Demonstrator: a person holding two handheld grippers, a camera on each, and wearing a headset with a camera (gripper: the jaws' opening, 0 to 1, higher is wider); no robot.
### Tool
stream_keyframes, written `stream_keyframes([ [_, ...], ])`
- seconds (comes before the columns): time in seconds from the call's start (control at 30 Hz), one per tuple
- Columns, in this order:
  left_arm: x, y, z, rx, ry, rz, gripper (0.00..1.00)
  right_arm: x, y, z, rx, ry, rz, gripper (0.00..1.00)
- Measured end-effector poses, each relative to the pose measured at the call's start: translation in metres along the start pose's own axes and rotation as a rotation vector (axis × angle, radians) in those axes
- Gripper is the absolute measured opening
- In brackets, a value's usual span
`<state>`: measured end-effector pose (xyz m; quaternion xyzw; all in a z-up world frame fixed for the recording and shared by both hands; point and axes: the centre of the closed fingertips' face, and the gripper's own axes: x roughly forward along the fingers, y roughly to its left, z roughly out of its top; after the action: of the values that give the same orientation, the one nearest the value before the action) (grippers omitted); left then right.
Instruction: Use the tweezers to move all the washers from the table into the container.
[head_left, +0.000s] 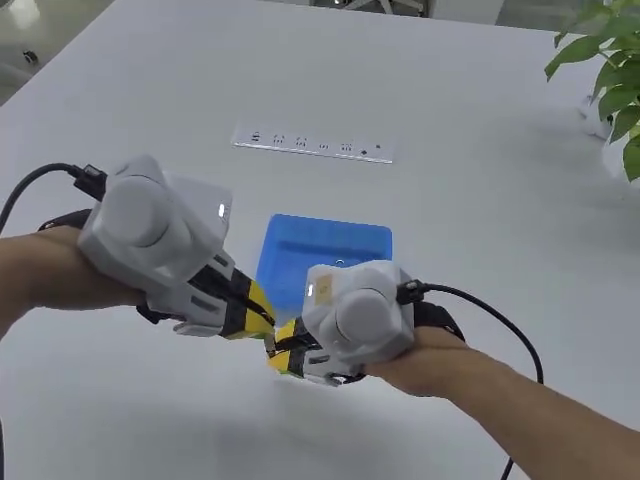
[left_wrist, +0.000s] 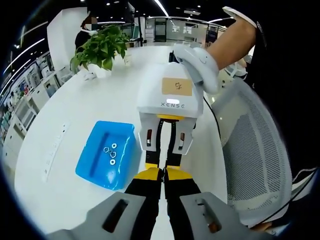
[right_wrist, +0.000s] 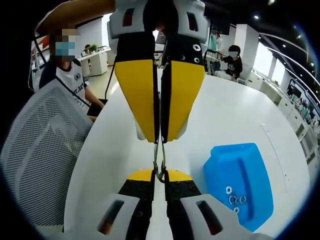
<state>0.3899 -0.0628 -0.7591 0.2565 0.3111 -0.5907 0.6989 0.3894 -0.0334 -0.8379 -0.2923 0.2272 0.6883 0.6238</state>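
The tweezers (right_wrist: 159, 155) are clamped between the closed jaws of the left gripper (left_wrist: 162, 172). The right gripper (right_wrist: 159, 176) is met tip to tip, its jaws narrow; whether they grip the tweezers' end cannot be told. Several washers (left_wrist: 110, 153) are found in the blue container (left_wrist: 92, 162) on the white table (head_left: 480, 200).

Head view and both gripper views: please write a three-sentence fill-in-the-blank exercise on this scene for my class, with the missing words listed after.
1. The container on the table is ____ in colour.
2. The washers lie ____ the container.
3. The tweezers run between the left gripper and the right gripper, whose jaw tips are ____.
Missing words: blue; inside; yellow.
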Motion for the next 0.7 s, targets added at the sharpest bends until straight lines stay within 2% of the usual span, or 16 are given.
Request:
stream_keyframes([
  [0.3,-0.010,0.004,0.014,0.015,0.000,0.003,0.06,-0.013,-0.007,0.011,-0.025,-0.005,-0.019,0.09],
  [0.7,-0.020,0.018,0.033,0.053,-0.006,0.023,0.06,-0.030,-0.026,0.021,-0.050,-0.009,-0.061,0.09],
])
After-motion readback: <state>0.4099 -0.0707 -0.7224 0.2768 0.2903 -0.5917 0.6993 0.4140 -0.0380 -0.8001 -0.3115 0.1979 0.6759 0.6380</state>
